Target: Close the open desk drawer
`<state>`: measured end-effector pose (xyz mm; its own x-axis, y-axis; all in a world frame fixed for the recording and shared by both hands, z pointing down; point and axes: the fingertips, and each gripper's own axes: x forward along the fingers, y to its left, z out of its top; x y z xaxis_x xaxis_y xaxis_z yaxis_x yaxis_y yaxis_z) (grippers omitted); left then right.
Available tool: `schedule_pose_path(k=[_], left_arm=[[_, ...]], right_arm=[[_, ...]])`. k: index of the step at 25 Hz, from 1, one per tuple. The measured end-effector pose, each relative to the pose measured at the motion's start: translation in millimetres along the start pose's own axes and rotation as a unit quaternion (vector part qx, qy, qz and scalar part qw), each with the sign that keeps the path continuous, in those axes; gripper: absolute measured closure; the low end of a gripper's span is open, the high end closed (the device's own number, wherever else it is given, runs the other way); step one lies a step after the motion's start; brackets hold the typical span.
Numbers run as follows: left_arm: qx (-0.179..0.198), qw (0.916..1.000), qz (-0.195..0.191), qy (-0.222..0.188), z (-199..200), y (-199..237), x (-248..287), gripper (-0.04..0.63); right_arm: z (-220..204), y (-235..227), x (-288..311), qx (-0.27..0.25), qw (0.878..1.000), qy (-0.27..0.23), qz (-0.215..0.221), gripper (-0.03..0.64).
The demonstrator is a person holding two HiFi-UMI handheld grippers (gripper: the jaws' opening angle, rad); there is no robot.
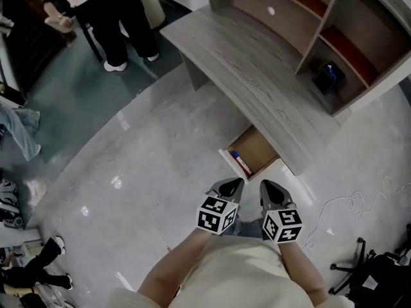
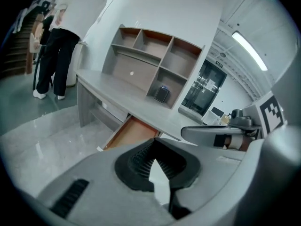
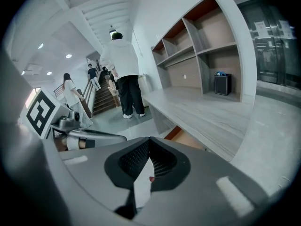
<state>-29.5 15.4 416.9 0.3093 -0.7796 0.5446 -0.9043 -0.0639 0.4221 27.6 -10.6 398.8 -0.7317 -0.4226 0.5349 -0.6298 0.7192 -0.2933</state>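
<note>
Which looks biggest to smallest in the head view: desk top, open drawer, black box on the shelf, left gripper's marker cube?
1. desk top
2. open drawer, only its pulled-out part showing
3. left gripper's marker cube and black box: the cube looks slightly larger, but it sits much nearer the camera, so unranked.

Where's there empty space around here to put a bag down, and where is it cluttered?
The desk top is bare along its length, between the shelf unit and its front edge. The floor left of the open drawer is free too. Crowded: the cubby with the black box, the floor by the white cable and chair base.
</note>
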Motion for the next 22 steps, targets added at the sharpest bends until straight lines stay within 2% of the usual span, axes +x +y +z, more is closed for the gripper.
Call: schedule_pose_path(k=[11, 22], left_arm=[[0.046, 0.9987, 0.008, -0.019, 43, -17, -17, 0.591], [0.073, 0.9968, 0.009, -0.030, 64, -11, -18, 0.589]], right_arm=[[51, 11, -12, -0.026, 0.999, -0.046, 0.012, 0.612], [66, 21, -16, -0.047, 0.996, -0.075, 0.017, 0.611]])
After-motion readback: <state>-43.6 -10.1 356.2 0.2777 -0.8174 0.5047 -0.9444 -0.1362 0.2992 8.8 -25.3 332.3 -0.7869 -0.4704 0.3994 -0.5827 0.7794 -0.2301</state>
